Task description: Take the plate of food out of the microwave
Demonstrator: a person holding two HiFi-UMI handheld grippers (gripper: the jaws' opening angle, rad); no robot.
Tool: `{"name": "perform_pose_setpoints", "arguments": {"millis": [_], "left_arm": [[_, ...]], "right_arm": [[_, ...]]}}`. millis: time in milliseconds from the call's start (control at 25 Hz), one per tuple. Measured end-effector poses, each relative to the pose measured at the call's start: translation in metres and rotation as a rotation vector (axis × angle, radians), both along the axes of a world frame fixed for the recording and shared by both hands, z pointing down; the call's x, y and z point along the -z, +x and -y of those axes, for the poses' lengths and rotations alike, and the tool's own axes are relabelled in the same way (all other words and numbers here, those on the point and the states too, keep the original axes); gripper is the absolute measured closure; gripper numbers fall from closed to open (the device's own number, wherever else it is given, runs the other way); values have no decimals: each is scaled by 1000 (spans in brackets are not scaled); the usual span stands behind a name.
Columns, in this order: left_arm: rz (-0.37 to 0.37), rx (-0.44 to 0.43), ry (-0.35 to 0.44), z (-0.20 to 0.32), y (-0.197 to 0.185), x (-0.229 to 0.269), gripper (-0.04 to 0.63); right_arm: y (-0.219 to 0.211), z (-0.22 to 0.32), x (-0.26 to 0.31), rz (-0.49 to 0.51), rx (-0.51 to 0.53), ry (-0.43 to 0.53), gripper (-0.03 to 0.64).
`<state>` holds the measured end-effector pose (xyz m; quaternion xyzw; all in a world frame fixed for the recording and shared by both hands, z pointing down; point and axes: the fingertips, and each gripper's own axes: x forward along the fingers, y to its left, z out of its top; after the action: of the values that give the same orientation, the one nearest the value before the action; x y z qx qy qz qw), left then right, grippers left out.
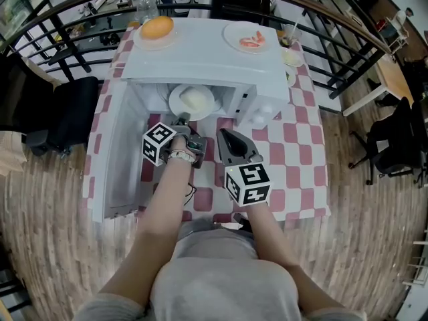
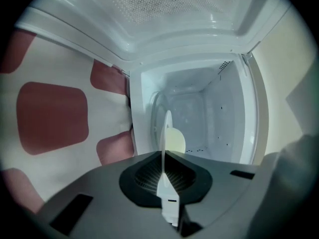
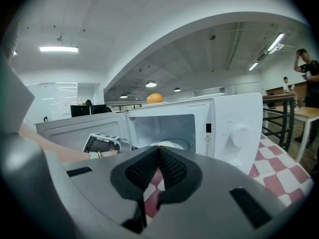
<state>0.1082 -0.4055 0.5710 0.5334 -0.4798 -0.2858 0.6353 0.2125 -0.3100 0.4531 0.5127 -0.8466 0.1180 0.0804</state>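
At your twelve o'clock, on the checked tablecloth (image 1: 301, 154), the microwave (image 1: 200, 62) stood with its door (image 1: 119, 159) swung open toward nine o'clock, so that step was done. The plate (image 1: 179, 96) with its pale mound of food (image 1: 194, 100) sat inside the cavity, near the front opening, not yet out of it.

Your left gripper (image 2: 163, 172) had its jaws closed tight on the plate's near rim. In the left gripper view the plate ran edge-on between the pads, with the food showing just to the three o'clock side of it. By my reading the grip was made and the pull-out was what was left: drawing the plate level through the opening, then setting it down on the table.

Your right gripper (image 1: 229, 140) hovered at about four o'clock of the left one, in front of the microwave and clear of the plate, its jaws together on nothing.

On the microwave's top, a dish (image 1: 140, 37) with a round orange item (image 1: 158, 27) lay at eleven o'clock and a second dish (image 1: 234, 32) with pink food (image 1: 252, 41) at one o'clock, neither touched.
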Motion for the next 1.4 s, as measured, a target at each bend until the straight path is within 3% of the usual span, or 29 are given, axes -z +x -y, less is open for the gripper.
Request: {"name": "perform_pose_setpoints", "arguments": {"millis": [760,1400], "left_arm": [[-38,20,123,-41,-7,35,581],[-37,-11,210,-72,0,73,578]], "right_arm": [[-3,-18,10,-53,-21,73,594],[-12,-30,23,-73,3,137,594]]}}
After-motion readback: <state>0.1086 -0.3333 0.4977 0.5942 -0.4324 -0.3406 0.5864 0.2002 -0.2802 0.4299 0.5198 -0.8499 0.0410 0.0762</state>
